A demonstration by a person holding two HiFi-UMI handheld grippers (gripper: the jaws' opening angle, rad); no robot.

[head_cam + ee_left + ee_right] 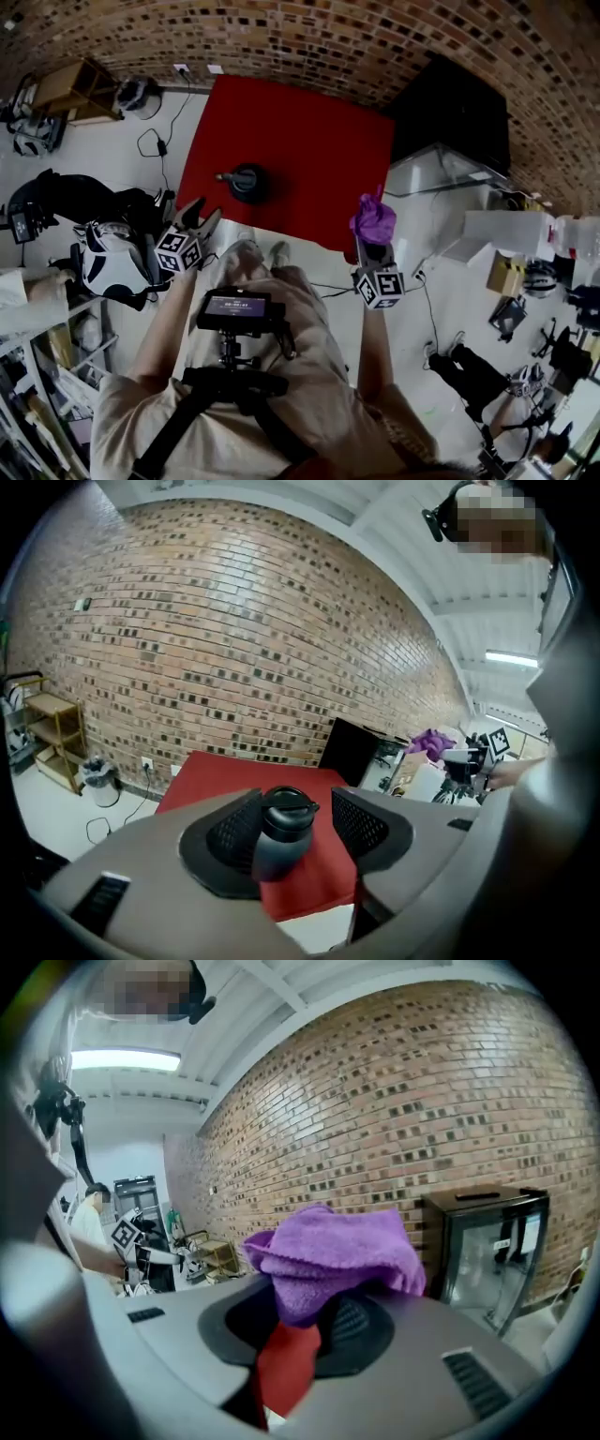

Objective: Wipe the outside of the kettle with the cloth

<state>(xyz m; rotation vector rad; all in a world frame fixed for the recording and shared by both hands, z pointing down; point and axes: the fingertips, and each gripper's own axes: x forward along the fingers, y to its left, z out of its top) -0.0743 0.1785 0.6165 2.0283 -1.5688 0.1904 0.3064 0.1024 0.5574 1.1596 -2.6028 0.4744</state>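
A dark kettle (pixel 247 181) with a lid and side spout stands on the red table (pixel 309 141), left of its middle. In the left gripper view the kettle (pixel 281 832) shows beyond the jaws, between them in line of sight but far off. My left gripper (pixel 199 217) is open and empty, held above the table's near left corner. At the near right edge my right gripper (pixel 373 232) is shut on a purple cloth (pixel 373 220), which bunches over its jaws (pixel 333 1260).
A black cabinet (pixel 450 108) stands right of the table against the brick wall. A wooden shelf (pixel 75 89) and a bin (pixel 139 96) sit at far left. Bags, cables and gear lie on the floor on both sides. Another person (pixel 478 375) is at lower right.
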